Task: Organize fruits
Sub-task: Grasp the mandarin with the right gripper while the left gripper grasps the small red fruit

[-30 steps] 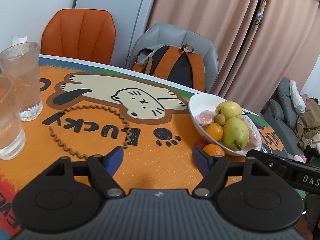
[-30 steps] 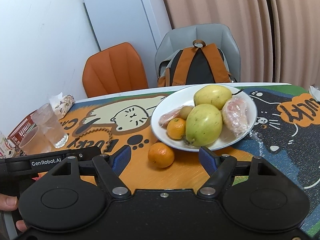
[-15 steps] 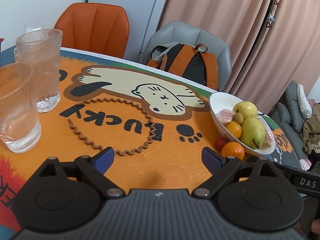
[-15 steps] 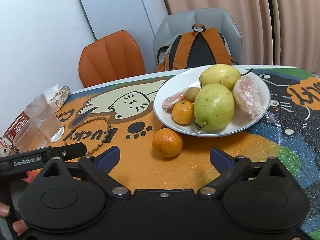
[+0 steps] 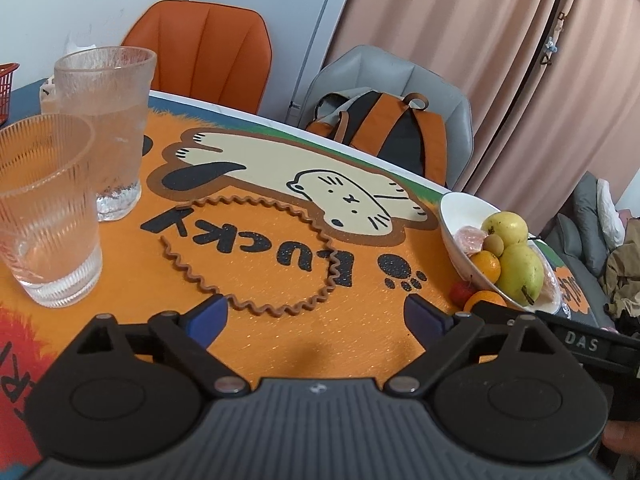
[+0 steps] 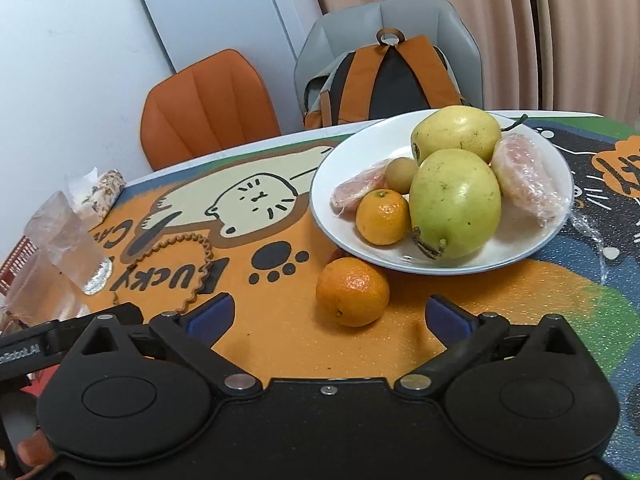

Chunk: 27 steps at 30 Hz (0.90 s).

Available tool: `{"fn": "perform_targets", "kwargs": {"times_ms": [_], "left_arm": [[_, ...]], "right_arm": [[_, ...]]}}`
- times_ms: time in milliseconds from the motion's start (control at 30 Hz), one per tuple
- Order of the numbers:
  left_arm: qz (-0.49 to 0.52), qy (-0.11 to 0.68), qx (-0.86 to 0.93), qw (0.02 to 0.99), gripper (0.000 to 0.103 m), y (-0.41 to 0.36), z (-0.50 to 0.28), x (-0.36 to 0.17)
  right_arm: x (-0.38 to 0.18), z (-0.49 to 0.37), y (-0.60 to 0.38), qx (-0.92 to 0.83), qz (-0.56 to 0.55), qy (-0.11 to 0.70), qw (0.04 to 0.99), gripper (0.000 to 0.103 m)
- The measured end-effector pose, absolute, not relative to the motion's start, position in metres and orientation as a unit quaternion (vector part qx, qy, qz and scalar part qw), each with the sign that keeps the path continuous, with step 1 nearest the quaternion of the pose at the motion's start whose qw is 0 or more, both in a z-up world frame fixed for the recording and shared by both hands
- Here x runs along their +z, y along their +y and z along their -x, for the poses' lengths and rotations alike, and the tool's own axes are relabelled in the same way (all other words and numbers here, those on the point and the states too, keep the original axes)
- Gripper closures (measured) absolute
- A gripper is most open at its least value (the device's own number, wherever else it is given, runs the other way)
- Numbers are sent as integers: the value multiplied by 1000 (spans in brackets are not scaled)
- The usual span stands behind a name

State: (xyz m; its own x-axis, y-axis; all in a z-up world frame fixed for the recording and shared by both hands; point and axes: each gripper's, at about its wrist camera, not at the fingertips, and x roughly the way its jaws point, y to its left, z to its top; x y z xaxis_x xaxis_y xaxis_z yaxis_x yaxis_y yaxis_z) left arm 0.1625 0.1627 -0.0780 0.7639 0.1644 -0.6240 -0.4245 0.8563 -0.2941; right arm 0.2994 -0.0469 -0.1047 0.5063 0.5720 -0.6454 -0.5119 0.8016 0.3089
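A white plate [image 6: 532, 248] holds two green-yellow pears [image 6: 456, 204], a small orange [image 6: 382, 216], a small brown fruit and two wrapped pink pieces. A loose orange [image 6: 352, 292] lies on the mat just in front of the plate, with a small red fruit [image 5: 462, 292] beside it. My right gripper [image 6: 328, 316] is open and empty, just short of the loose orange. My left gripper [image 5: 316, 316] is open and empty over the mat, left of the plate [image 5: 454, 220]; the loose orange [image 5: 484, 300] is to its right.
Two glasses [image 5: 44, 216] stand at the left of the left wrist view. A brown wavy ring coaster [image 5: 248, 256] lies on the cat-print mat. An orange chair [image 5: 204, 52] and a grey chair with a backpack [image 5: 384, 128] stand behind the table.
My left gripper has drawn back and to the left, so the glasses loom larger. My right gripper has moved closer to the loose orange and its jaws stand wider.
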Motion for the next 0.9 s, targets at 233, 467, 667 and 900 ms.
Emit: {"fn": "perform_targets", "kwargs": {"times_ms": [233,467,667,900], "left_arm": [[209,310,158,914,9,159,-167,-81],[201,314,154,915,9,149,-177,-83],[192,314,148,918,9,137,-186,-83],[182,311,140,922,9,123,-198,-79]], "right_arm": [[-116,-308,-50,296,-43,393,870,62],[-115,-303,-63,321,-44,393,861,64],[-102,-294,-79,336,-51,376,862,64],[-83,-295,-100,342,-62,352,869,64]]}}
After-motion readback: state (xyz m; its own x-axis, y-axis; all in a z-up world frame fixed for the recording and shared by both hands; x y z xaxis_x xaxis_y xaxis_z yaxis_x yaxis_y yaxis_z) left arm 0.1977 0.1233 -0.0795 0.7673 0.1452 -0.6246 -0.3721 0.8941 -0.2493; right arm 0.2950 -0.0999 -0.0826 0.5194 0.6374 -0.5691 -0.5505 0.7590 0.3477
